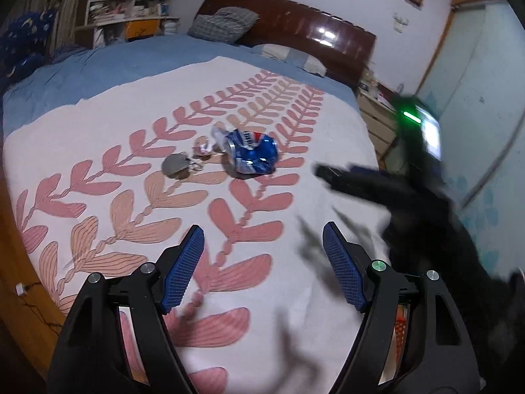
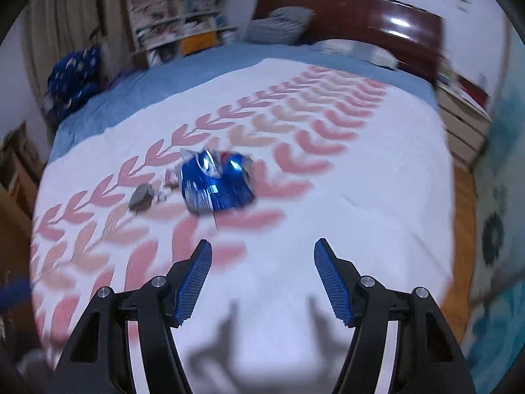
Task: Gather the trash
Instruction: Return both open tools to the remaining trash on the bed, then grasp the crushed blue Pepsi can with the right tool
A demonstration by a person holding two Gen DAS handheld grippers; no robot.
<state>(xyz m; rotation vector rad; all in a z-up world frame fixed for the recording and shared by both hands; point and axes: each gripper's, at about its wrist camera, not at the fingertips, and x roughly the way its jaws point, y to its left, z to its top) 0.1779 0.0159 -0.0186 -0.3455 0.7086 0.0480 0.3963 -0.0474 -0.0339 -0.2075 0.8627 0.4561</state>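
Approach step, I judge; crushed blue can (image 1: 251,157) mid-bed on the leaf-print blanket (image 1: 98,124), grey scrap (image 1: 175,165) just beside; left tongs (image 1: 263,269) and right tongs (image 2: 262,280) both released, empty; next I close in on the can.

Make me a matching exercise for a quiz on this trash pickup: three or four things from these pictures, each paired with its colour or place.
Things:
1. crushed can
2. grey scrap
3. checked pillow
4. left gripper

Descriptions:
A. leaning against the dark wooden headboard
B. blue and shiny, lying on the leaf-patterned sheet
C. open, nothing between its blue pads
D. dull grey, left of the can

Pairs: 1-B, 2-D, 3-A, 4-C
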